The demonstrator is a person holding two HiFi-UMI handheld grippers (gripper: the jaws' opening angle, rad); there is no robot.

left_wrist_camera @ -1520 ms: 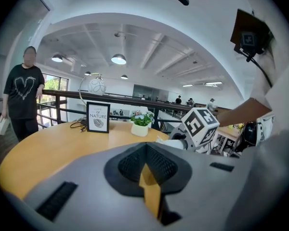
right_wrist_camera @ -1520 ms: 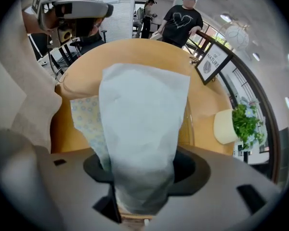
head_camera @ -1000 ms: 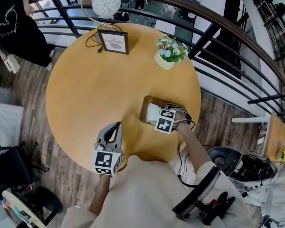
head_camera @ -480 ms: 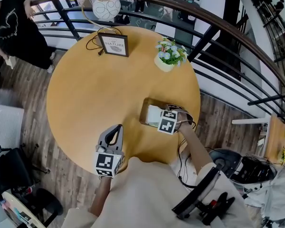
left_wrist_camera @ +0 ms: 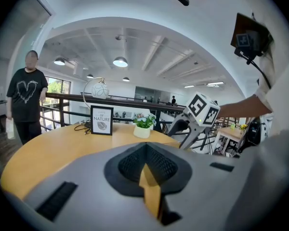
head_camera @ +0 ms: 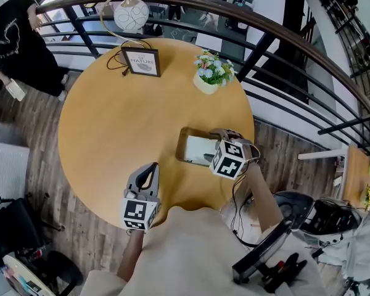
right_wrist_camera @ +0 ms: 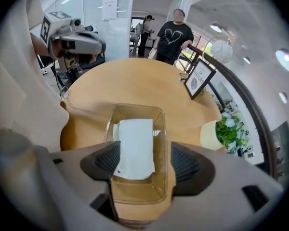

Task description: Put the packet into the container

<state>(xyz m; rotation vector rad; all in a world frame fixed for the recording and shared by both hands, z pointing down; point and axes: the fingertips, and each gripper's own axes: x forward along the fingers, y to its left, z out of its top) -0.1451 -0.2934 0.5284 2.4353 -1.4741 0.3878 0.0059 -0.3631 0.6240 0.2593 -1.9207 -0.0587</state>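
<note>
Hovering my right gripper [right_wrist_camera: 140, 174] over the clear container [right_wrist_camera: 135, 108] on the table [head_camera: 117, 122], I had its jaws spread wide and gripping nothing. The white packet [right_wrist_camera: 134, 146] lay flat inside the container. My left gripper [left_wrist_camera: 147, 179] sat pinched shut and empty near the table's edge. To finish well, I judged I should lift straight up, jaws wide, so neither pad snagged the thin rim or dragged the packet out.

Clear plastic container [right_wrist_camera: 135, 189], paper packet [right_wrist_camera: 134, 148], smooth wooden table [right_wrist_camera: 135, 81]
</note>
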